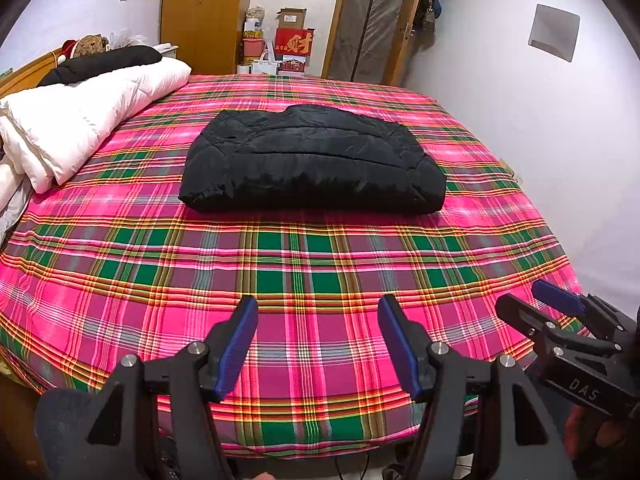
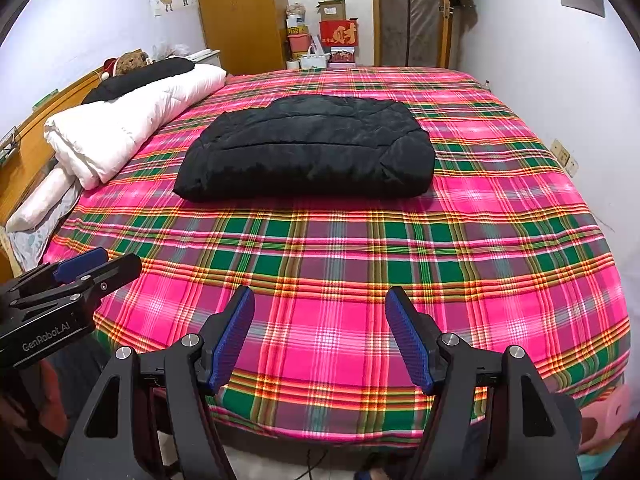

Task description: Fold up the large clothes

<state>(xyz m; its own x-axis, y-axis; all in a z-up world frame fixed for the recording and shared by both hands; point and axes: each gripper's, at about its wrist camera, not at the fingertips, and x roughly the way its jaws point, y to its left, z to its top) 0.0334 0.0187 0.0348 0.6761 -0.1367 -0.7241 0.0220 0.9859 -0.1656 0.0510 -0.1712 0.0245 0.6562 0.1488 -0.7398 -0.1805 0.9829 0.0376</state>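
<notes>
A black puffy jacket (image 1: 316, 160) (image 2: 308, 150) lies folded into a compact rectangle in the middle of the bed, on the pink and green plaid sheet (image 1: 304, 264) (image 2: 340, 256). My left gripper (image 1: 318, 312) hovers open over the near edge of the bed, well short of the jacket, with nothing between its blue pads. My right gripper (image 2: 320, 304) also stands open and holds nothing, at the same near edge. Each gripper shows in the other's view: the right gripper (image 1: 560, 308) at the right side, the left gripper (image 2: 84, 264) at the left side.
A rolled white duvet (image 1: 80, 120) (image 2: 132, 128) and a black garment (image 1: 104, 62) lie along the bed's left side by the wooden headboard (image 2: 24, 160). A wardrobe (image 1: 200, 12), boxes and bags (image 1: 292, 40) stand beyond the far edge. A white wall (image 1: 540, 140) runs along the right.
</notes>
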